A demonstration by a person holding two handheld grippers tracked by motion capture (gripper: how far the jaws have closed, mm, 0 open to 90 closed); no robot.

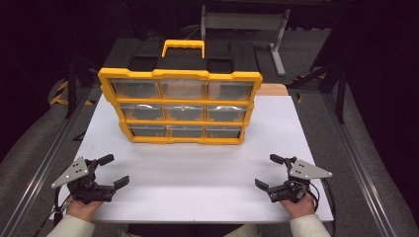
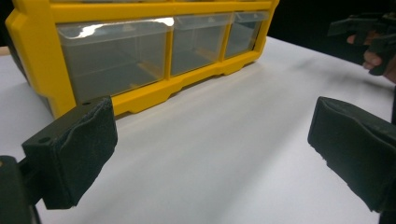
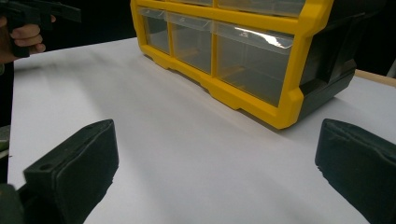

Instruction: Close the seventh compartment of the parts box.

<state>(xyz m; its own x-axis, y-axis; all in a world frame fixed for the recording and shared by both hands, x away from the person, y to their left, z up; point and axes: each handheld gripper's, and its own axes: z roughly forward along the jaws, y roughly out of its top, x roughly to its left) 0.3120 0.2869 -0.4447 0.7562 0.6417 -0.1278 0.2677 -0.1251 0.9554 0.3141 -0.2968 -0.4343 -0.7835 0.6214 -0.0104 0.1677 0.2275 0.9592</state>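
Currently: Both Claws Spread, Drawer Cabinet at Table Centre

Currently, a yellow-and-black drawer cabinet stands upright on the far half of a white table. Its front faces the person and carries nine clear drawers in three rows of three. All of them look pushed in; through the clear fronts the bottom row appears empty. A yellow handle rises from the black top of the cabinet.

Left gripper: held in the person's left hand near the front left corner of the table. Its jaws are spread wide and grip nothing. In the left gripper view the gripper points across bare table toward the bottom row of drawers, well apart from the cabinet.

Right gripper: held in the person's right hand near the front right corner of the table. Its jaws are likewise spread wide and empty. In the right gripper view the gripper faces the cabinet's lower right corner across open table surface.

Both grippers sit on the near side of the table, well apart from each other, with the cabinet between and beyond them. A grey plate tops each gripper.
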